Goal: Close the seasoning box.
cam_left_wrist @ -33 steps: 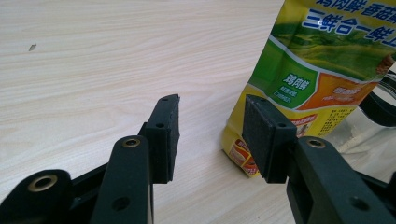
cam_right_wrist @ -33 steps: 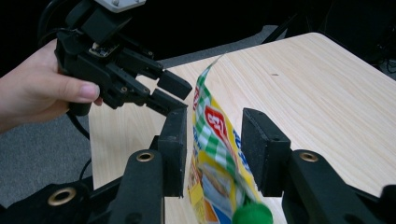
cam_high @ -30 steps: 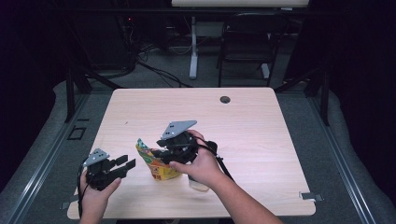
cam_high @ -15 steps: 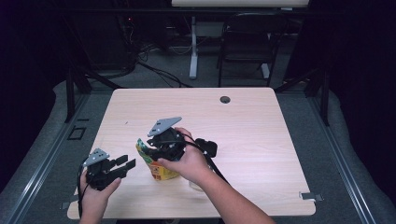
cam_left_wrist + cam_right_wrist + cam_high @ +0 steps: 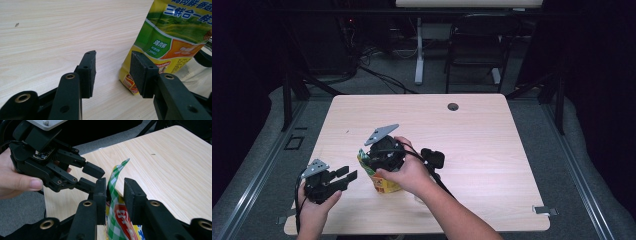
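Filling the middle of the high view, a light wood-grain bench (image 5: 492, 150) is standing on grey carpet in a dim room, with one round cable hole (image 5: 453, 106) near its far edge and one small dark speck on the wood toward the left. Behind it, one chair (image 5: 472, 55) and one white stand leg (image 5: 419, 55) are sitting among loose cables on the floor (the rest of the background is too dark to read). One snack bag (image 5: 382, 175), yellow and green with printed characters, is standing upright near the bench's near-left part, and something clear is lying on the wood just behind it, too hidden to name. Two grippers are working here. The right gripper (image 5: 113, 192) is reaching down over the bag's top, and its jaws have just been closing, with the bag's green-checked top edge rising between them; the left pad is lying against the film while a narrow gap is still showing at the right pad. The left gripper (image 5: 113, 72) is hovering low over the bench just left of the bag, its jaws standing wide and holding nothing, the bag's lower corner sitting just beyond the right pad. One black cable is trailing from the right gripper across the wood.
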{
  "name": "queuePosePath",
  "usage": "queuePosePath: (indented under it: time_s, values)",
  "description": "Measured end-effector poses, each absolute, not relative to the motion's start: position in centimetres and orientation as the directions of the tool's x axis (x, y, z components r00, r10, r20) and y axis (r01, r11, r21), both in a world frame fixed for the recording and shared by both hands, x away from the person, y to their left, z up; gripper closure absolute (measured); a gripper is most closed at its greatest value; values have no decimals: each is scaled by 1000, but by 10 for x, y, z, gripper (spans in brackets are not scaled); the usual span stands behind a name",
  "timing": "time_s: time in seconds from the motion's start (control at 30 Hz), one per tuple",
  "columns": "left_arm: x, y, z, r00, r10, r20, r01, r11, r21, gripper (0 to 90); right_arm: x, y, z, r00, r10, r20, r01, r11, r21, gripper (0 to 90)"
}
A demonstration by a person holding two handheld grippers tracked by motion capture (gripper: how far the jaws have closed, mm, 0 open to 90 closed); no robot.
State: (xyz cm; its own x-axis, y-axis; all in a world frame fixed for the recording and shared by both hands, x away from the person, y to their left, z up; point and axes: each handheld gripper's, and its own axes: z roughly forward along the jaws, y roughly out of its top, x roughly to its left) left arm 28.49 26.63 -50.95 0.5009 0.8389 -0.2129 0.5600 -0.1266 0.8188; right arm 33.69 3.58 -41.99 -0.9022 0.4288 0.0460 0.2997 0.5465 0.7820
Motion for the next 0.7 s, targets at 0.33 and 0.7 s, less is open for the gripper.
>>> queuePosePath:
  time_s: [0.33,0.7]
  values:
    - [285,267,-510,501,839,-211,559,-128,819,564,338,39,-417,-906,422,34,294,569,768,795]
    - [286,268,-511,495,842,-213,560,-122,819,558,337,37,-415,-915,402,33,280,575,769,880]
